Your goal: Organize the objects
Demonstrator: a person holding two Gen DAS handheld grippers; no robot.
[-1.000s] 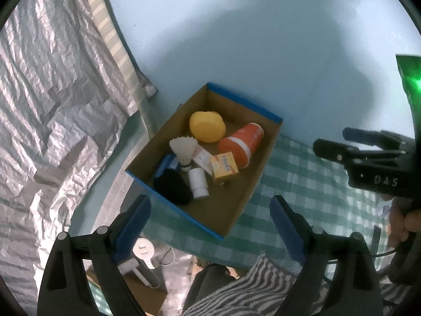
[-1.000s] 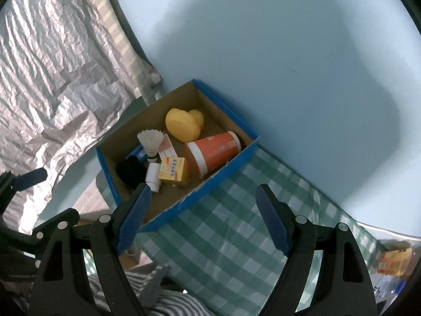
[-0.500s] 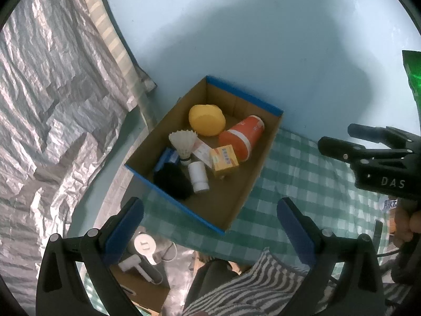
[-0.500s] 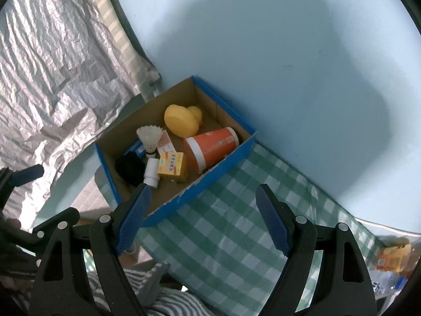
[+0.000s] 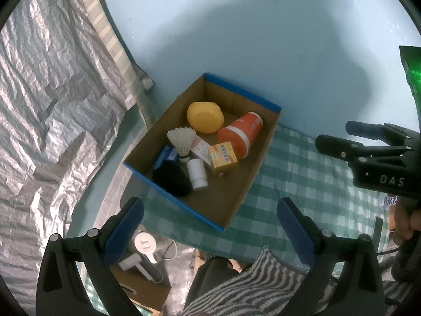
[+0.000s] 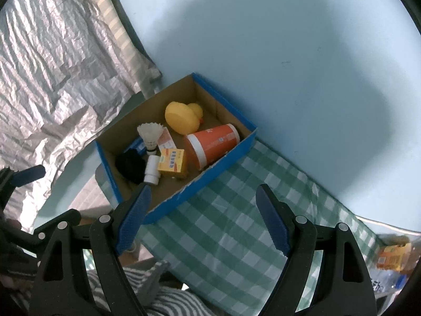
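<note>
Two empty grippers above a filled box.
Left gripper [image 5: 210, 218] and right gripper [image 6: 202, 205], jaws apart, hover; duck [image 6: 181, 117], cup [image 6: 210, 146], shuttlecock [image 6: 150, 134] lie inside cardboard box [image 6: 218, 163], seemingly sorted.

An open cardboard box [image 5: 265, 142] sits on a green checked tablecloth [image 5: 297, 184], its far wall against the pale blue wall [image 5: 250, 39]. Its far half is crowded: a rubber duck [image 6: 181, 117], an orange cup [image 6: 213, 144] on its side, a shuttlecock [image 6: 150, 134], a yellow carton [image 6: 172, 162], a white bottle [image 6: 152, 169] and a black object [image 6: 130, 164]. The box's near floor [image 5: 223, 197] is bare. Crinkled foil sheeting [image 5: 47, 92] hems the left side.
</note>
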